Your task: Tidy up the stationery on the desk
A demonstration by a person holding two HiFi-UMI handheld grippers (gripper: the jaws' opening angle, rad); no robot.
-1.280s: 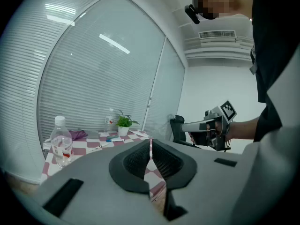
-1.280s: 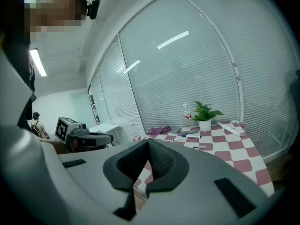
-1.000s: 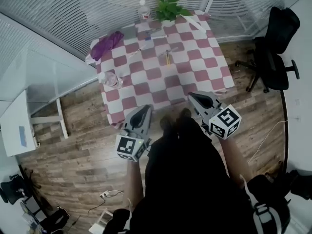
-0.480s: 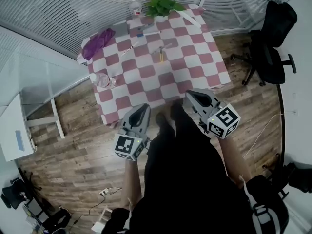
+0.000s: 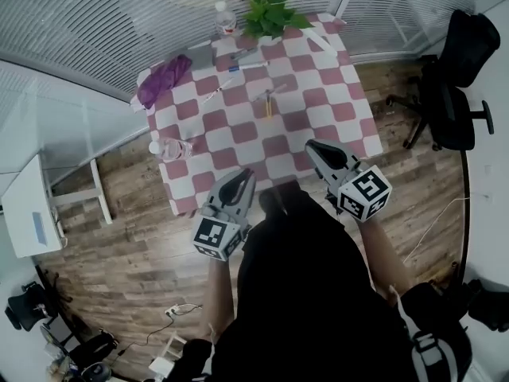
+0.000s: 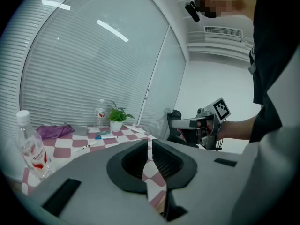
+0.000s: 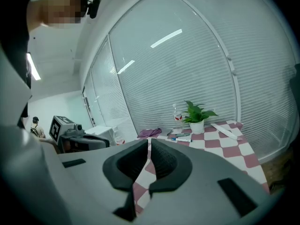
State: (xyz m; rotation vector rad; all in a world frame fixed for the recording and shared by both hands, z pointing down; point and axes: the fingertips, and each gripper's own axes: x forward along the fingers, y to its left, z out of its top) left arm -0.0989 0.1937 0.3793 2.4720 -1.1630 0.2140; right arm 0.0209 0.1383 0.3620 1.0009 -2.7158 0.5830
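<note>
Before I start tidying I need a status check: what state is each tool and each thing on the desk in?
Left tool: shut, empty.
Right tool: shut, empty.
Near bottle: upright, capped.
Far bottle: upright.
Potted plant: upright.
Purple cloth: crumpled at the desk corner.
White pen: lying loose on the desk.
Blue-capped marker: lying flat, cap on.

In the head view the thin stationery pieces (image 5: 268, 102) on the red-and-white checked tablecloth (image 5: 238, 134) are too small to name, perhaps pens. The person's dark clothing (image 5: 310, 293) hides part of its near edge.
</note>
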